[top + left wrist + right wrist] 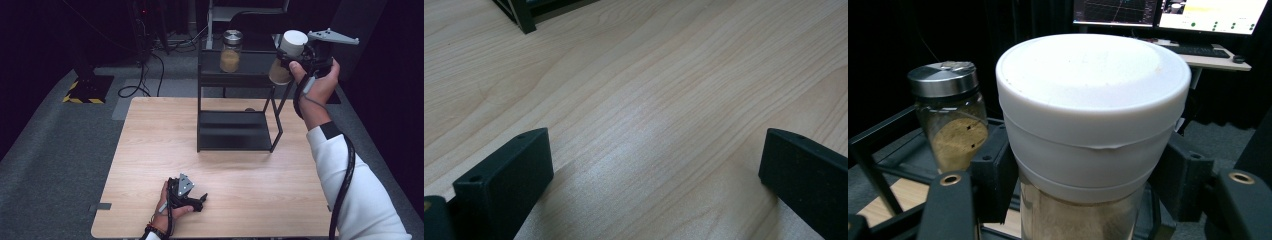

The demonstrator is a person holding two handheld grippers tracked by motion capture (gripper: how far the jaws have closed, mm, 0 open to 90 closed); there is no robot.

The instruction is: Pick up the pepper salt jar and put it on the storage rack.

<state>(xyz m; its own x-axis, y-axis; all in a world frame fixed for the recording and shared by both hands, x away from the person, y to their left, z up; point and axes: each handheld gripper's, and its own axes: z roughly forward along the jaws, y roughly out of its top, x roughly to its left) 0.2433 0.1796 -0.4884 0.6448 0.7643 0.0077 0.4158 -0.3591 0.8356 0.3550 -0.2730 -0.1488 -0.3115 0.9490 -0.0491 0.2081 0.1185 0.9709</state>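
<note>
Right gripper (pixel 1083 200): fingers (pixel 993 175) clamped on the glass body of the white-lidded jar (pixel 1093 115), just under the lid. Jar upright, long axis vertical, lid towards the camera. Brownish powder shows in the glass below the lid.

High view: right gripper (pixel 295 62) holds the jar (pixel 286 56) in the air at the right end of the black rack's (pixel 235 131) top shelf, beyond the bench's far edge line, around shelf level. The jar reads as just outside the rack's right post, not yet over the shelf.

Key relation: the free shelf space lies to the jar's left as seen from above. The metal-lidded jar (pixel 231 50) already stands upright on the left part of that top shelf; in the right gripper view it (pixel 950 112) sits left of the held jar, apart, not touching. My read: the next move is a sideways carry over the shelf rail, then straight down, keeping the jar vertical and clear of its neighbour. Risk: clipping the post or the rail with the jar base.

Left gripper (pixel 187 192): rests on the bench (pixel 150 150) near the near edge, left of centre. Fingers (pixel 509 180) apart, nothing between them, bare wood below. Well apart from the rack, so the right hand is plainly the nearer one.
</note>
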